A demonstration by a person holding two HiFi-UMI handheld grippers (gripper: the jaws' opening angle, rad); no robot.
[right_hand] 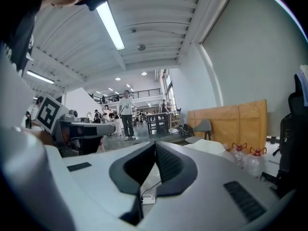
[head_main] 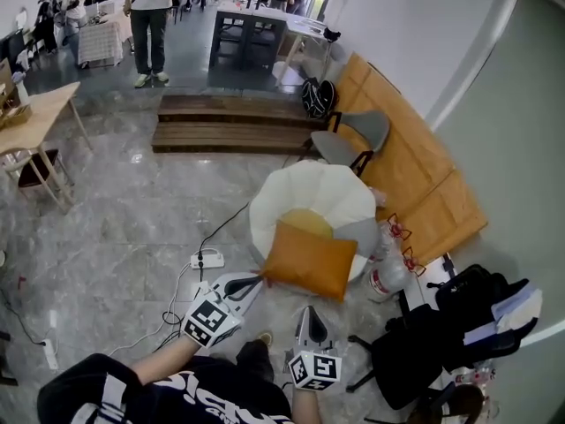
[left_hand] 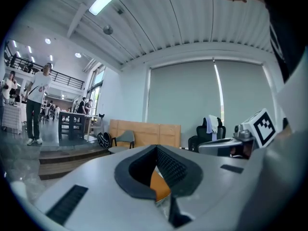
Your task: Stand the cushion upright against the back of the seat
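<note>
Cushion (head_main: 309, 259) leans on the seat's (head_main: 305, 188) front edge in the head view. Treat it as soft and light, and grip at a corner. Left gripper view: left gripper (left_hand: 157, 154) fingers pinch its orange corner. Right gripper view: right gripper (right_hand: 155, 147) fingers clenched, empty.

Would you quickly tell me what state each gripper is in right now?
Left gripper: closed on a corner of the orange cushion.
Right gripper: closed, holding nothing.
</note>
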